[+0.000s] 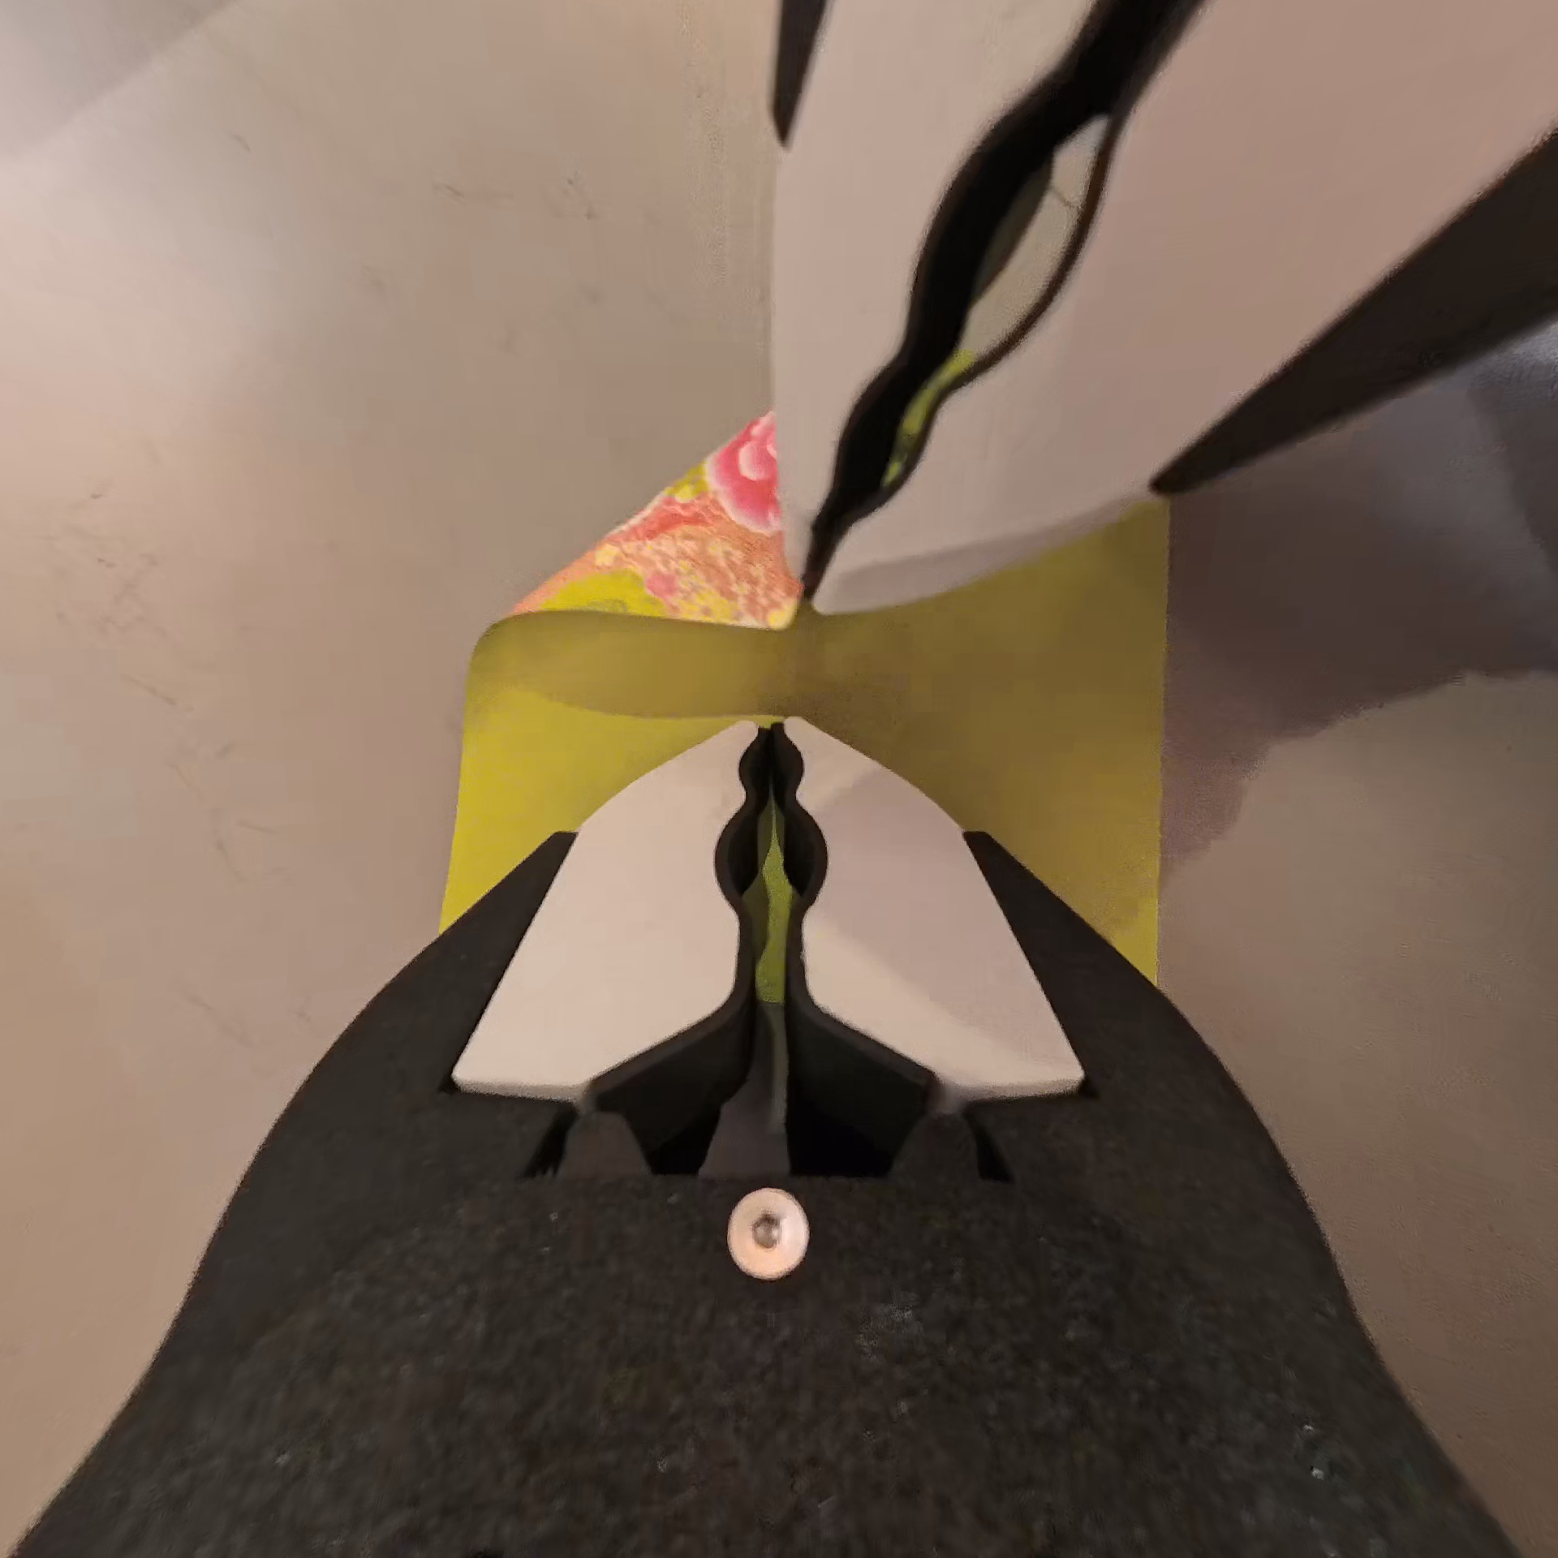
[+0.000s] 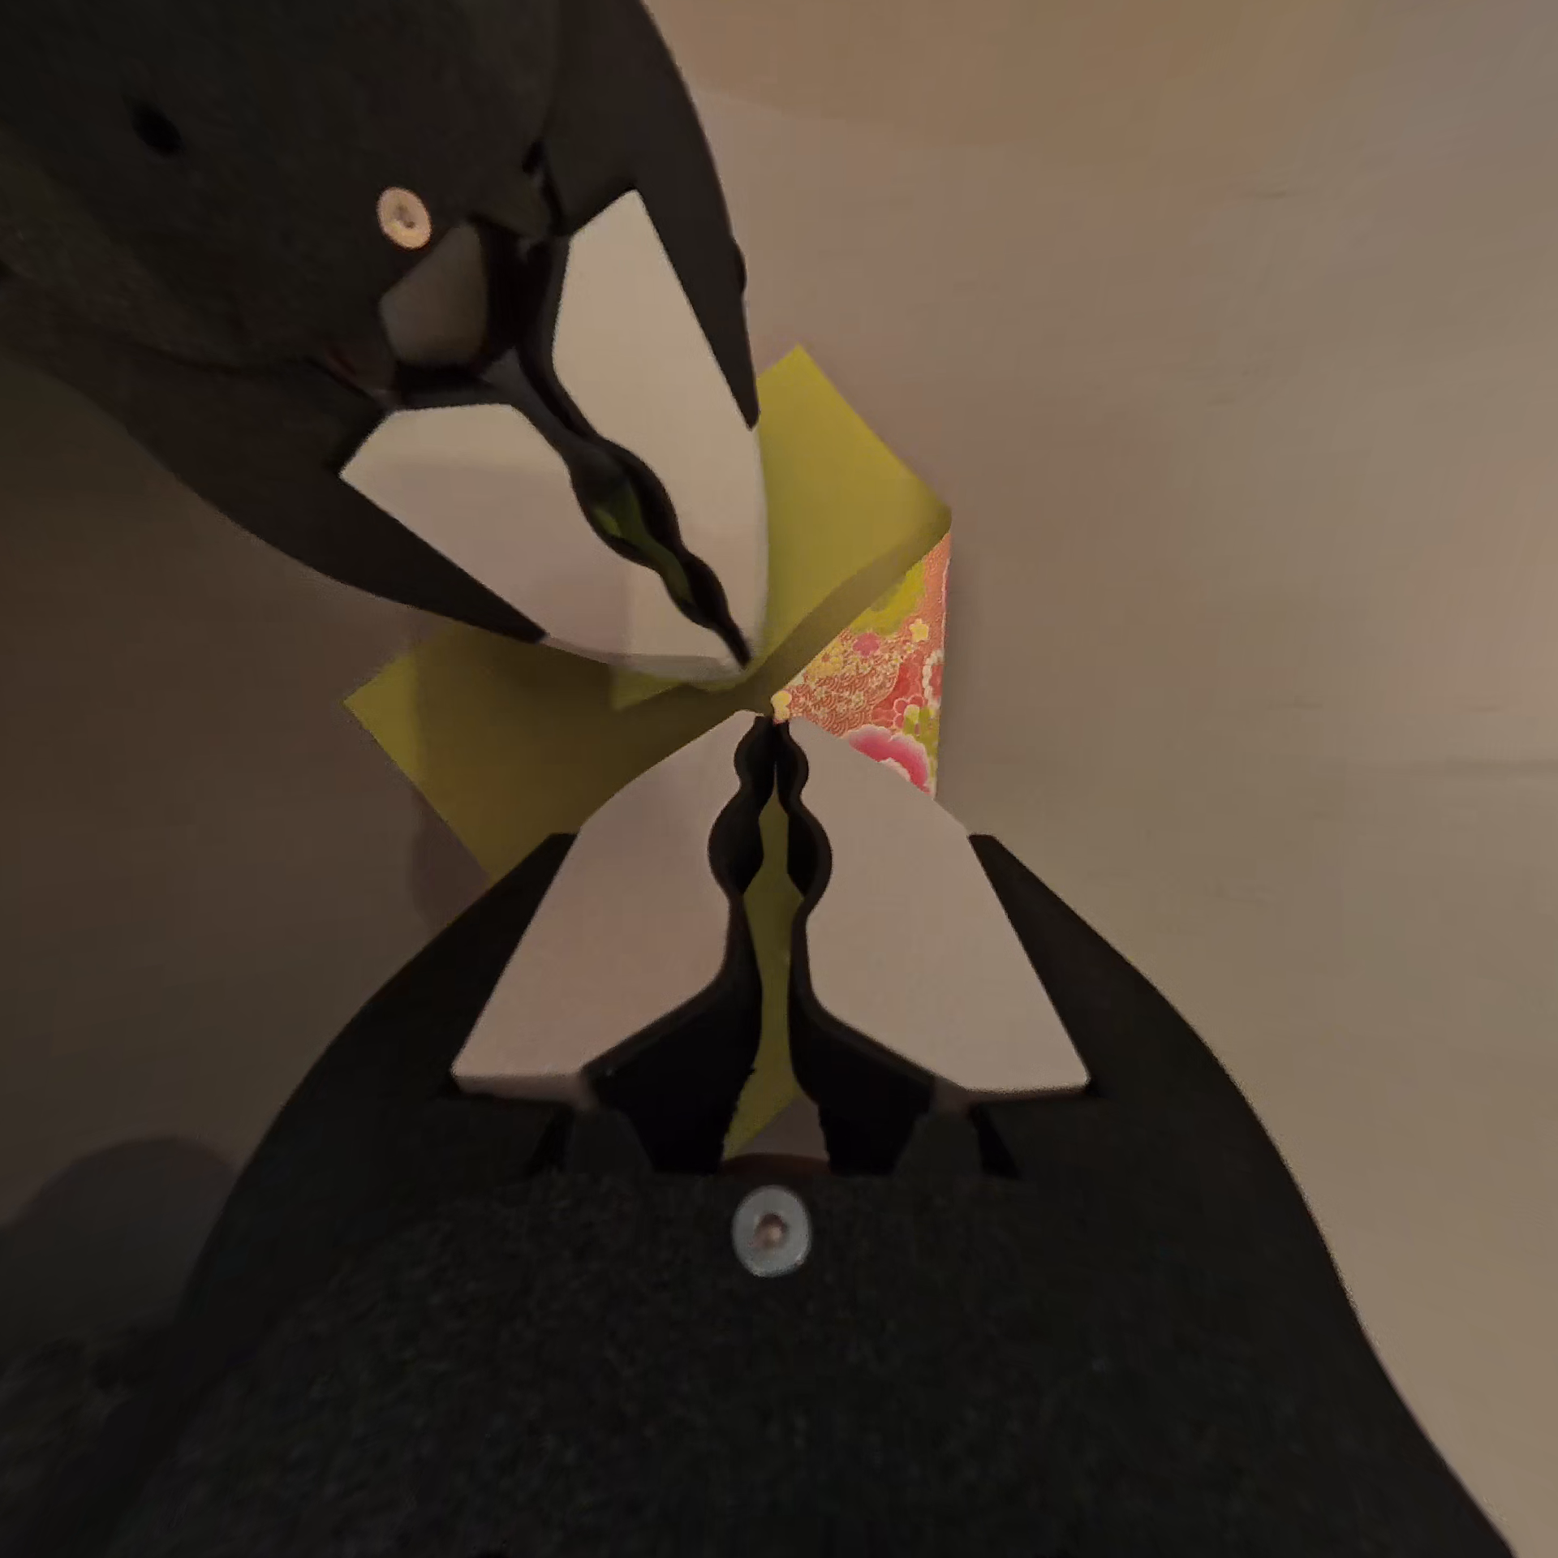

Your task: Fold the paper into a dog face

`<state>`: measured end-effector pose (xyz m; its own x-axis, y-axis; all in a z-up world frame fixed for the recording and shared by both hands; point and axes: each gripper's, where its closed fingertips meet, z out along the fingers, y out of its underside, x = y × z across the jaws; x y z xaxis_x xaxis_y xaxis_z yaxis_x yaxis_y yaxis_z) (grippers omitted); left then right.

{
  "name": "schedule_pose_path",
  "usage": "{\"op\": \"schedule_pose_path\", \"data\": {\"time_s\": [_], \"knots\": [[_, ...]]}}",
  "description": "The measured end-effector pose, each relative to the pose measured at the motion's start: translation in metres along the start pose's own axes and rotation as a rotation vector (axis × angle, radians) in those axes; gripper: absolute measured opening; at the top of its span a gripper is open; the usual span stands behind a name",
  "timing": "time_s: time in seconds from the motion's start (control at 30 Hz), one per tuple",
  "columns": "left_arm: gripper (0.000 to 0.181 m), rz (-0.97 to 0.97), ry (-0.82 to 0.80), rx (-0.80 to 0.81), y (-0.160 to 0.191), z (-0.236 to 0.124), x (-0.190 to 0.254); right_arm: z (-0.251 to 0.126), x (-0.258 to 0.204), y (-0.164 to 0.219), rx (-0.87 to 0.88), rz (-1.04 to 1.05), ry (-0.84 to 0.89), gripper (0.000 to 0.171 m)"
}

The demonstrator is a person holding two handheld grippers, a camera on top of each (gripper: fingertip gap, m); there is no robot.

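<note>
Both pinches tight, sheet lifted mid-fold

My left hand-held gripper [image 1: 773, 732] and right hand-held gripper [image 2: 771, 723] each clamp the thin yellow-green floral-backed paper [image 1: 969, 666] above the beige tabletop [image 1: 253, 506]; pulling apart could tear it

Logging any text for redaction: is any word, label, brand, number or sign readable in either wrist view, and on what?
None. The paper shows plain yellow-green and a floral pattern, no writing. The left hand-held gripper, right hand-held gripper and table carry no visible markings.

Both tongs [image 1: 774, 729] [image 2: 771, 723] closed, tips adjacent
</note>
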<state>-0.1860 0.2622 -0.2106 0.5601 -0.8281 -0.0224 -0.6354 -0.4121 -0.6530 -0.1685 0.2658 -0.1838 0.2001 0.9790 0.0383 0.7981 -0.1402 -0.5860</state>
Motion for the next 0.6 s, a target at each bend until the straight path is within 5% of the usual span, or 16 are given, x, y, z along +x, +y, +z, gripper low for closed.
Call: {"op": "schedule_pose_path", "data": {"time_s": [0.37,0.6], "knots": [[0.0,-0.074,0.086,0.031,0.003,-0.018,-0.002,0.014,-0.012,0.028,-0.107,0.034,0.121,0.0],[0.0,0.193,0.102,0.015,0.013,-0.023,-0.042,0.014,-0.011,0.028,-0.143,-0.065,0.131,0.0]]}}
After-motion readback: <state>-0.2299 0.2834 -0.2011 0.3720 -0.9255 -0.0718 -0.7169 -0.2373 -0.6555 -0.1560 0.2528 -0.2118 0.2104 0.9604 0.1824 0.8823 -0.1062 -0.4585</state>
